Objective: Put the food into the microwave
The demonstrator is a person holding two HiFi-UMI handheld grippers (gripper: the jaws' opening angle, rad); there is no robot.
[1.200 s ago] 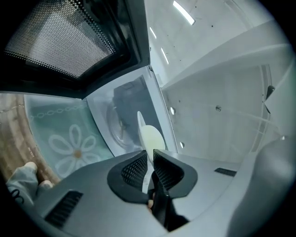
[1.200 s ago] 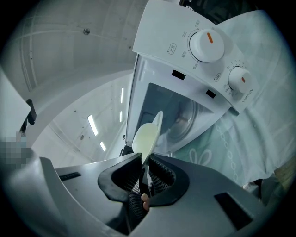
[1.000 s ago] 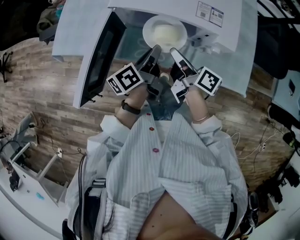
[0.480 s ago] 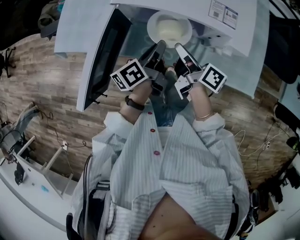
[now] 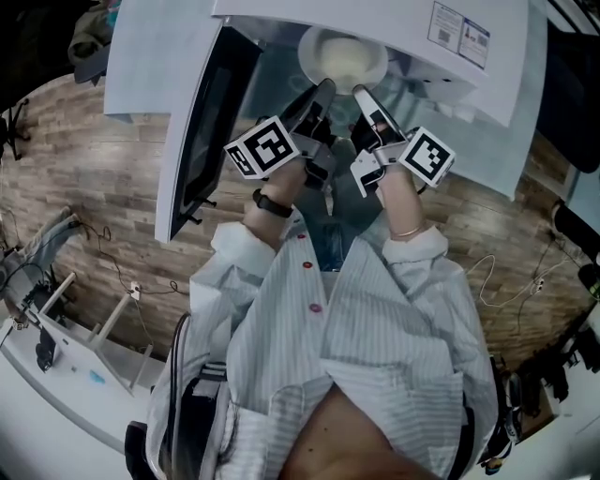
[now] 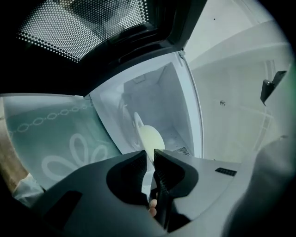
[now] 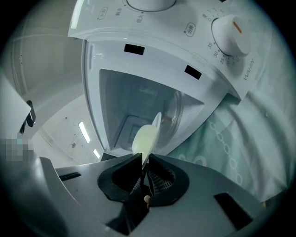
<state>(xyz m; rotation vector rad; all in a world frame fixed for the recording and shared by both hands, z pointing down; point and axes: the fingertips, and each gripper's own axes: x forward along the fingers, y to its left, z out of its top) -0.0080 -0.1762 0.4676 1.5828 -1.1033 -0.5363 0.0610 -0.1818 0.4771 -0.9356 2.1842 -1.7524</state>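
Your left gripper (image 6: 149, 156) is clamped on the near rim of the plate (image 6: 151, 138). Its jaws stand almost together, with the thin white edge pinched between the pads. Your right gripper (image 7: 143, 159) grips the same rim just beside the left one, its jaws parted only by the edge. The plate extends straight ahead of both sets of jaws and carries pale yellow food (image 5: 343, 58). It lies in the mouth of the microwave (image 5: 394, 23), with the white cavity (image 6: 152, 99) directly beyond it. Whether it rests on the cavity floor cannot be told. The door (image 5: 202, 127) stands swung open to the left of your left gripper. A dial (image 7: 230, 31) sits above and to the right of your right gripper. A green patterned tablecloth (image 7: 236, 148) lies below both grippers.
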